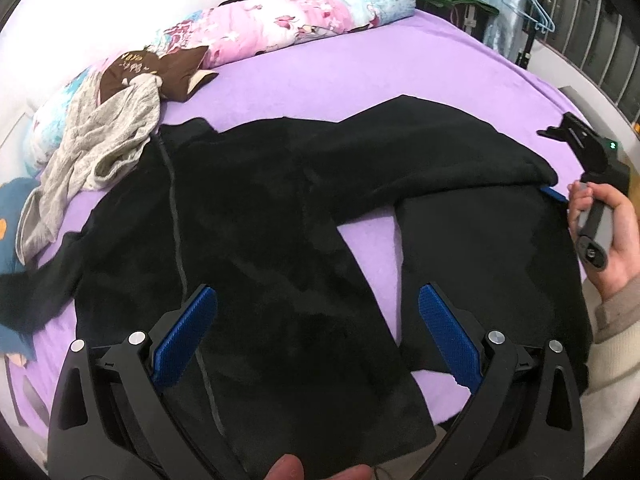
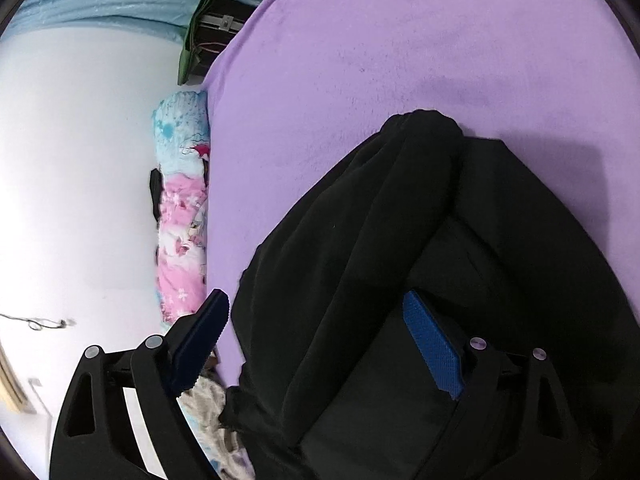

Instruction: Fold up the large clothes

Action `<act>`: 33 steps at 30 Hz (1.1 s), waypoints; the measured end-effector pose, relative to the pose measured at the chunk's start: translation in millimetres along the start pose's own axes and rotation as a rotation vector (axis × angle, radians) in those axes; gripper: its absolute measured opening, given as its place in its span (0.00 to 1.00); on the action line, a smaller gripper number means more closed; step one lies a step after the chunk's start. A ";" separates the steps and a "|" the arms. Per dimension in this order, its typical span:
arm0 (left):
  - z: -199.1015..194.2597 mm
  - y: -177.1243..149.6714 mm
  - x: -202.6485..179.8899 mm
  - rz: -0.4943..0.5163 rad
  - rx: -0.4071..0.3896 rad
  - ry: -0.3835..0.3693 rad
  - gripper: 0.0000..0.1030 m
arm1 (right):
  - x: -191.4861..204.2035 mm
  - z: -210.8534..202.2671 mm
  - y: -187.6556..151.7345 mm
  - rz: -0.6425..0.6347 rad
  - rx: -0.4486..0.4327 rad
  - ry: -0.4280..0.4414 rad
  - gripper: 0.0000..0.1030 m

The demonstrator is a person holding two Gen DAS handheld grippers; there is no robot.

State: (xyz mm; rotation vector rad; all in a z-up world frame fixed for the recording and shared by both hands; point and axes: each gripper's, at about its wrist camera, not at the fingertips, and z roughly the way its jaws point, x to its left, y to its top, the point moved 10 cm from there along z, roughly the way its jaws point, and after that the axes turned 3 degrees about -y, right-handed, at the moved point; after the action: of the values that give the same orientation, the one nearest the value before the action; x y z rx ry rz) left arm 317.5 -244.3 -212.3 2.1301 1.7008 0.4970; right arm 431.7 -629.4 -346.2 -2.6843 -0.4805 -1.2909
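Note:
A large black fleece garment (image 1: 256, 216) lies spread on the purple bed sheet (image 1: 320, 80), with a sleeve folded across its upper right part. My left gripper (image 1: 316, 312) is open above the garment's near part, its blue pads (image 1: 188, 336) wide apart and empty. My right gripper shows in the left wrist view (image 1: 560, 196) at the garment's right edge, held in a hand. In the right wrist view the right gripper (image 2: 316, 320) is open, with the folded sleeve (image 2: 360, 240) of the black garment lying between its jaws, not pinched.
A rolled pink and blue quilt (image 1: 280, 32) lies along the bed's far side by the white wall. A grey garment (image 1: 104, 140) and a brown one (image 1: 160, 72) lie at the left. A blue item (image 1: 12, 208) sits at the far left. Hangers (image 1: 532, 4) hang at back right.

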 end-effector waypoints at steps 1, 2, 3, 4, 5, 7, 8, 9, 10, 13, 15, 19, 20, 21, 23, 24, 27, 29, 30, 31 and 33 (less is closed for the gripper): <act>0.3 1.9 -2.1 0.008 -0.003 -0.001 0.94 | -0.3 2.6 1.3 0.003 -0.002 0.003 0.84; 1.1 3.8 -3.6 0.018 -0.004 0.003 0.94 | 0.8 6.8 2.0 0.004 -0.002 0.017 0.84; 1.8 4.8 -4.2 0.024 -0.003 0.009 0.94 | 2.5 8.4 1.4 0.007 0.003 0.036 0.84; 2.7 5.1 -3.9 0.030 0.001 0.016 0.94 | 5.8 10.5 -0.9 0.005 0.013 0.064 0.84; 4.4 5.7 -2.7 0.030 0.006 0.022 0.94 | 8.8 14.5 -2.4 -0.007 0.021 0.073 0.84; 6.8 5.7 -0.9 0.024 0.013 0.025 0.94 | 10.3 19.5 -5.3 -0.006 0.033 0.082 0.82; 8.9 6.7 0.8 0.019 0.019 0.030 0.94 | 9.6 22.7 -5.8 -0.003 0.039 0.083 0.76; 10.0 7.8 2.1 0.016 0.020 0.031 0.94 | 9.6 26.3 -5.2 -0.013 0.039 0.083 0.72; 10.9 8.4 3.4 0.016 0.020 0.032 0.94 | 8.9 27.5 -4.8 -0.025 0.035 0.073 0.62; 12.1 9.5 8.6 0.003 0.019 0.035 0.94 | 8.0 31.0 -3.5 -0.084 0.016 0.037 0.32; 12.5 10.0 11.5 -0.007 0.021 0.029 0.94 | 8.1 28.7 -2.7 -0.095 0.001 0.035 0.16; 9.7 14.7 19.6 -0.052 0.019 -0.008 0.94 | 29.7 14.0 -5.8 -0.197 -0.066 0.054 0.13; 6.6 19.4 21.2 -0.074 0.013 -0.041 0.94 | 40.1 8.0 -8.4 -0.243 -0.089 0.055 0.13; 3.9 22.7 22.8 -0.086 0.009 -0.069 0.94 | 56.5 -1.1 -13.4 -0.317 -0.122 0.062 0.12; -7.2 36.3 26.2 -0.122 -0.003 -0.135 0.94 | 88.0 -16.6 -26.0 -0.448 -0.172 0.083 0.12; -12.3 43.1 27.6 -0.132 -0.009 -0.160 0.94 | 104.6 -25.2 -35.4 -0.522 -0.199 0.095 0.11; -36.4 74.1 34.6 -0.162 -0.051 -0.230 0.94 | 153.5 -51.2 -76.9 -0.768 -0.288 0.130 0.11; -50.6 92.6 36.8 -0.166 -0.075 -0.261 0.94 | 176.7 -64.4 -109.1 -0.907 -0.334 0.151 0.11; -59.0 104.8 39.6 -0.165 -0.082 -0.267 0.94 | 181.8 -68.7 -118.9 -0.944 -0.345 0.151 0.11; -64.0 113.0 40.6 -0.163 -0.082 -0.274 0.94 | 191.0 -69.1 -135.1 -0.999 -0.348 0.152 0.11; -76.2 130.6 40.3 -0.169 -0.077 -0.315 0.94 | 199.4 -69.9 -160.4 -1.084 -0.358 0.144 0.11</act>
State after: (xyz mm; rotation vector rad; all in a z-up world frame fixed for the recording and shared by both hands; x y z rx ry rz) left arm 399.3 -226.6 -80.0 1.8742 1.6334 0.1650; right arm 442.9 -449.8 -151.2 -2.5504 -2.0253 -1.8878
